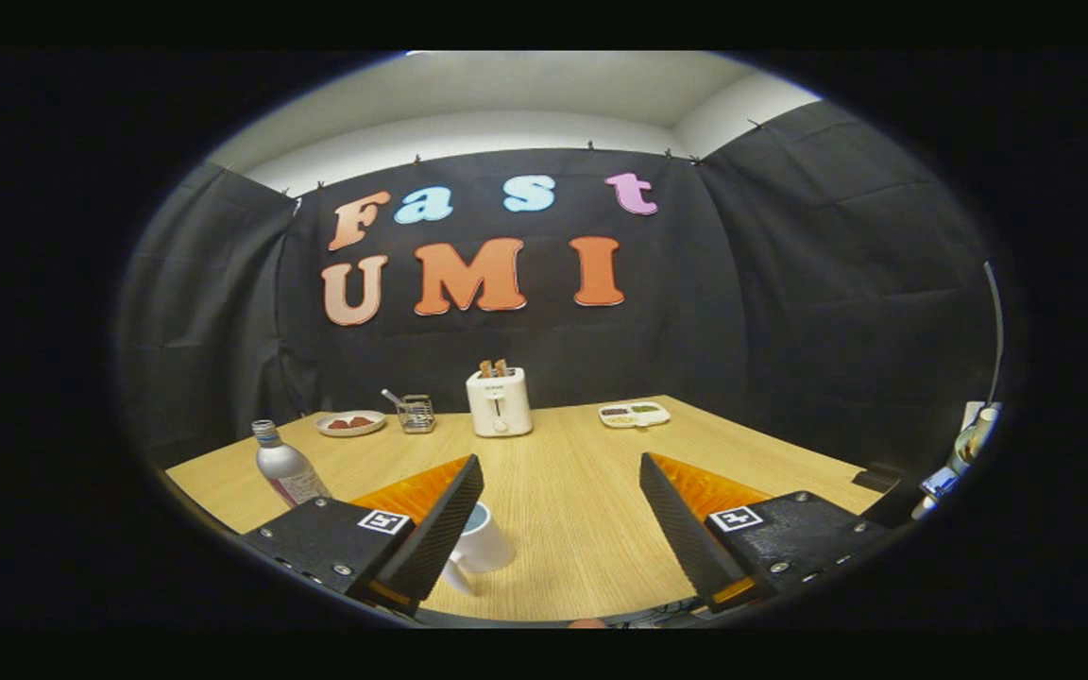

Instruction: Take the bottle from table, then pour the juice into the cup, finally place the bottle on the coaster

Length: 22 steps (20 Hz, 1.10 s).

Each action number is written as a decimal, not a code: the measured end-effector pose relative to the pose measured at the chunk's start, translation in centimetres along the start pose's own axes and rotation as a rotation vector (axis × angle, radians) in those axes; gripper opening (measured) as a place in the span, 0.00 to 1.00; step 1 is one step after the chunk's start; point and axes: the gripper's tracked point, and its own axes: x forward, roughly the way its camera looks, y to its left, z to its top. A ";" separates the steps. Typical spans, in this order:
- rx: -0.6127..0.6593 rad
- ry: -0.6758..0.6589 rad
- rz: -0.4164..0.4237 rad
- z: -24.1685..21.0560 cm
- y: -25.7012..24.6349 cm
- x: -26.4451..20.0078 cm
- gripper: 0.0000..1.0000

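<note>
Fingers [561, 529] spread over wooden table [582, 529]; cup [483, 543] between, bottle [287, 467] left; toaster [499, 401], perhaps, beyond.

I note my gripper [558, 515] spread wide, holding nothing; cup [485, 546] beside its left finger, bottle [286, 467] further left.

Pale wood-grain table top [563, 510]; silver plastic bottle [285, 467], blue cap, pink-and-white label; white ceramic cup [485, 546], blue inside; white toaster [499, 401]; white divided tray [634, 414]; gripper [552, 548] spread wide
</note>
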 end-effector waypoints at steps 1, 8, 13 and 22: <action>0.003 0.001 0.001 0.0 0.1 0.0 0.99; -0.018 0.002 0.015 -0.4 1.7 0.1 0.99; -0.018 0.015 0.085 -0.8 5.0 -0.3 0.99; -0.060 0.017 0.283 -2.4 16.5 -2.3 0.99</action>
